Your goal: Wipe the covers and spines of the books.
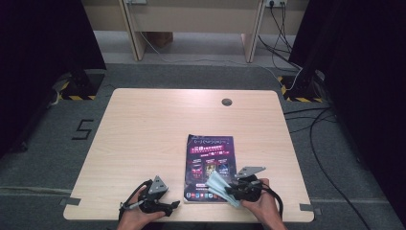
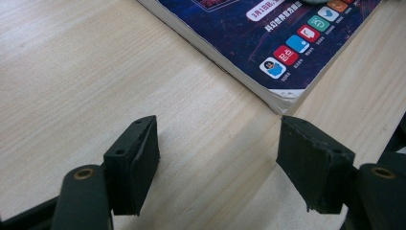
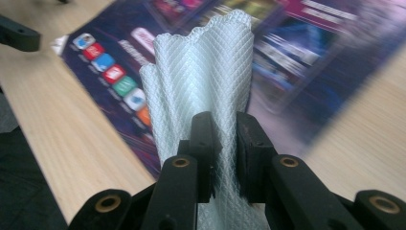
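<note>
While clamping cloth, right hand-held gripper.

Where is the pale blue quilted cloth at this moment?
The pale blue quilted cloth is pinched in the right gripper, above the near right corner of the purple magazine on the table.

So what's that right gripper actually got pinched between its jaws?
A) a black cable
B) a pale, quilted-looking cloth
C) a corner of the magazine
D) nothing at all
B: in the right gripper view the right gripper has its two black jaws closed on a pale cloth with a diamond pattern, which stands up over the magazine lying on the table.
</note>
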Demonstrator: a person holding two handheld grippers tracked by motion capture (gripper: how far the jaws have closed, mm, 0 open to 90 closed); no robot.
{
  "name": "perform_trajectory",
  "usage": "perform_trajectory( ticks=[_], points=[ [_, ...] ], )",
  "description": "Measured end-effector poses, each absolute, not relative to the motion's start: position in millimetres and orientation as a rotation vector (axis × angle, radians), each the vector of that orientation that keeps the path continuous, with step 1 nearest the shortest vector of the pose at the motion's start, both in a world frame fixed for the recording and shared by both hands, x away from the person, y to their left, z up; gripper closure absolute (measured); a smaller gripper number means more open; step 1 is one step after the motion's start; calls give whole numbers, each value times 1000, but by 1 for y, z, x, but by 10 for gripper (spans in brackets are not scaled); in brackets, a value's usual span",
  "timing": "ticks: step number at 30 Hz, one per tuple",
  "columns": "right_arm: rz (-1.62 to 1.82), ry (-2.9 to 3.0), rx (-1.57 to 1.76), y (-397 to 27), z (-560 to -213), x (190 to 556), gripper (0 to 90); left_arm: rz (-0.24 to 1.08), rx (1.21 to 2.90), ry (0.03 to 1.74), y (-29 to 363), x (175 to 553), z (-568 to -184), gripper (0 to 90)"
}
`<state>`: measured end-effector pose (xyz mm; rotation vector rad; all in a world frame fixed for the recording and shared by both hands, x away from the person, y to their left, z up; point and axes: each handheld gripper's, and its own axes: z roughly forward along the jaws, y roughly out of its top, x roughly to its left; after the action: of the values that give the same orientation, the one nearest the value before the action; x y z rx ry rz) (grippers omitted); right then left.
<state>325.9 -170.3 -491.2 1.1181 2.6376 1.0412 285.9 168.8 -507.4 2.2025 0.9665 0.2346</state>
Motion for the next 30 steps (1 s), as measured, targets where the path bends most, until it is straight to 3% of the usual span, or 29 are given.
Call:
perform_trajectory(
  ticks=[4,15,21,30],
  points=[
    [1028,2582,1201,-194,-490,329,791,235,2202,968,169,286,-507,300],
    [994,2522,1229,-211,-484,335,796,228,2198,972,169,287,-507,298],
    [1011,2330,1326,-245,-466,360,800,227,2191,982,169,288,-507,295],
    [922,2161,1474,-286,-469,395,799,237,2165,1002,171,292,-506,293]
  ],
)
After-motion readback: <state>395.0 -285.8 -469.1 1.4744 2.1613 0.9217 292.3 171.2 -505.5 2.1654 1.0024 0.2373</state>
